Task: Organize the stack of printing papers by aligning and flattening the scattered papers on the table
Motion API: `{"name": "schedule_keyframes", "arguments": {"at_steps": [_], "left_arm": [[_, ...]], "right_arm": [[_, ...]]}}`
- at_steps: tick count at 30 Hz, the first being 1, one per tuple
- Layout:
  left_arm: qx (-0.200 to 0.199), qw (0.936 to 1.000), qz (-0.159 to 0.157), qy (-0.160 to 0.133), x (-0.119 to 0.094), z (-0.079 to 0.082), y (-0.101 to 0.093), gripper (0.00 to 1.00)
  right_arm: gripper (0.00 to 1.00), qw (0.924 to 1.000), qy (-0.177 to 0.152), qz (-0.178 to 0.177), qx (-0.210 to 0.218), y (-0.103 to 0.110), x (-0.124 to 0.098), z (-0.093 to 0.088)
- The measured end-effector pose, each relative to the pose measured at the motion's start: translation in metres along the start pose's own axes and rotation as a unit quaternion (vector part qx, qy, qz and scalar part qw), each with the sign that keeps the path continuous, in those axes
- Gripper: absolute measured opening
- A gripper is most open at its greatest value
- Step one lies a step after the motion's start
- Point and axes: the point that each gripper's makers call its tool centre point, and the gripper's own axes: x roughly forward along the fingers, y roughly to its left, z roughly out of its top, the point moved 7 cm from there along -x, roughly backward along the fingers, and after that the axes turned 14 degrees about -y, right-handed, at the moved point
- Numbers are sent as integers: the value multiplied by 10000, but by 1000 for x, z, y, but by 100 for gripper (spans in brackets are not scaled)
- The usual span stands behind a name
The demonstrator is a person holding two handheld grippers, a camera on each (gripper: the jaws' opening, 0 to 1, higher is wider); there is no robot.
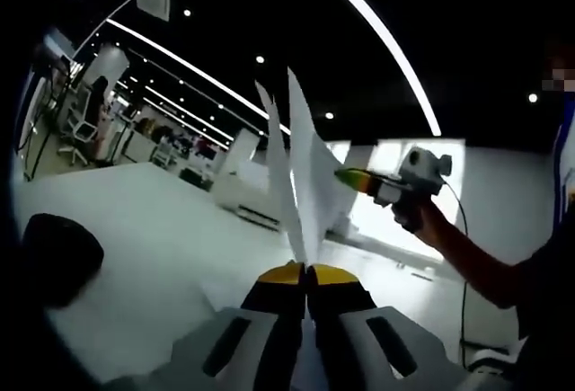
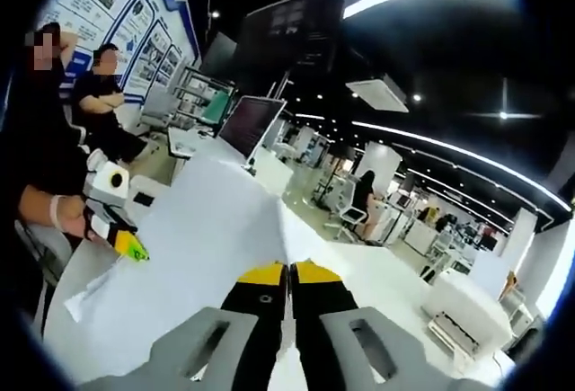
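Observation:
A stack of white printing papers [image 1: 304,175] stands edge-on, lifted off the white table [image 1: 153,229]. My left gripper [image 1: 305,272] is shut on its near edge, yellow tips pressed together. My right gripper [image 1: 347,175] comes in from the right, held by a hand [image 1: 420,220], and pinches the opposite edge. In the right gripper view the papers [image 2: 207,238] spread out as a broad sheet. My right gripper [image 2: 289,272] is shut on the near edge there, and my left gripper [image 2: 135,249] clamps the far left edge.
A dark rounded object [image 1: 56,256] lies on the table at the left. A monitor [image 2: 250,126] stands at the table's far end. Two people [image 2: 99,94] are at the left, and office chairs and desks fill the room beyond.

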Motion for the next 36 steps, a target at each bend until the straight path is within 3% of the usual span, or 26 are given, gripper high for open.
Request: {"name": "schedule_keyframes", "arguments": {"at_steps": [4, 15, 25, 36], "left_arm": [[2, 10000, -3, 10, 0, 0, 1, 6], [1, 10000, 18, -1, 0, 0, 1, 6], [41, 10000, 43, 8, 0, 0, 2, 6], [61, 10000, 72, 32, 0, -1, 3, 6]], "right_arm": [[10, 9994, 83, -317, -89, -11, -16, -8], [15, 9965, 307, -737, 266, -24, -62, -39], [18, 9877, 665, -1170, 796, -20, -120, -92], [21, 9814, 733, -1327, 1180, -14, -141, -118]]}}
